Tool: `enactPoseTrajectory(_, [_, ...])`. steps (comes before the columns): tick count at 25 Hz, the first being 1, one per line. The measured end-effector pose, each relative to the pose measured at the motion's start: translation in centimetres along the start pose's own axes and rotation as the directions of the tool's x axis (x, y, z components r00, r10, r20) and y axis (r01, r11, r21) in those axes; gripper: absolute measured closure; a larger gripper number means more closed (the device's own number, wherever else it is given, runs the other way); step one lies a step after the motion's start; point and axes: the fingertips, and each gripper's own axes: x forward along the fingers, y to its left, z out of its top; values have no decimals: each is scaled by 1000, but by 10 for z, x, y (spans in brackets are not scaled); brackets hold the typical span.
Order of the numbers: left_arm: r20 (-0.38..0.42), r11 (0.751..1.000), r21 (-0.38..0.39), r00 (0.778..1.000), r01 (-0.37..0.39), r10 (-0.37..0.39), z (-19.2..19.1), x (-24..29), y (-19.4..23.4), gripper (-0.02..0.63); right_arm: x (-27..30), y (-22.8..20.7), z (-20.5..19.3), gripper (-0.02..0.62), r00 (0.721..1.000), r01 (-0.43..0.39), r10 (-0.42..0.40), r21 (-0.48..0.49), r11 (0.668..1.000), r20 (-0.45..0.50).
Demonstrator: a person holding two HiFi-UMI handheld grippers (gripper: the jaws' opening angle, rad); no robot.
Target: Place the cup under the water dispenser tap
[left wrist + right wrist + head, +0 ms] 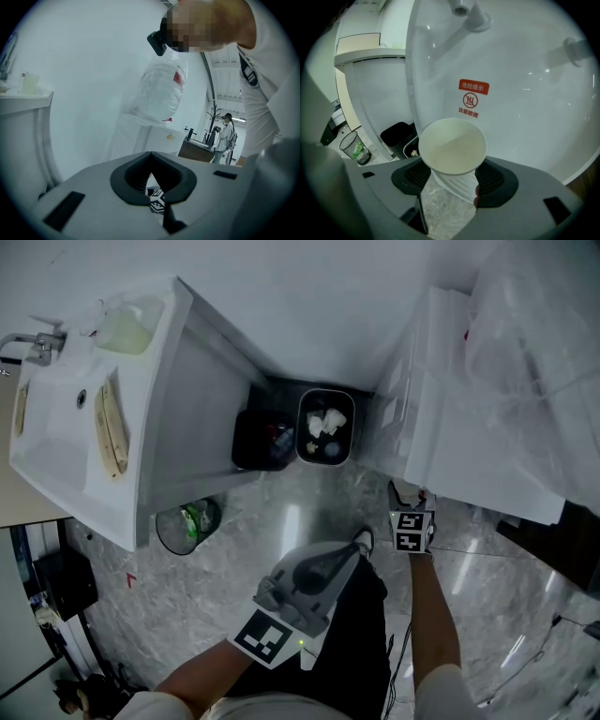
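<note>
Carry step: R gripper [454,179] clamped on paper cup [452,145], facing dispenser front [511,140], tap [468,11] above. L gripper [152,183] jaws together, empty. Next: ease cup under tap, keep it upright.

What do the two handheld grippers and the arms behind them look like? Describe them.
The left gripper and the right gripper both have smooth light-grey shells with dark rectangular slots and black-padded fingers. Each carries a cube of black-and-white square markers. A small green light glows beside the left one. No cables show on either. The person wears white short sleeves.
</note>
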Motion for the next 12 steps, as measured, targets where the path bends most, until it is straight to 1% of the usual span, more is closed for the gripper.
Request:
enactPoseTrajectory(7, [-6, 1000, -10, 1000, 1, -1, 5, -5, -9, 603, -15, 0, -2, 268, 997, -67, 69, 67, 996, -25])
enactPoseTrajectory(10, [-6, 1000, -6, 1000, -2, 2, 6, -8, -12, 603, -30, -3, -4, 268, 998, -52, 55, 93, 994, -35])
enactPoseTrajectory(12, [-14, 1000, 8, 1000, 2, -2, 9, -10, -18, 603, -50, -3, -8, 268, 998, -31, 37, 114, 993, -49])
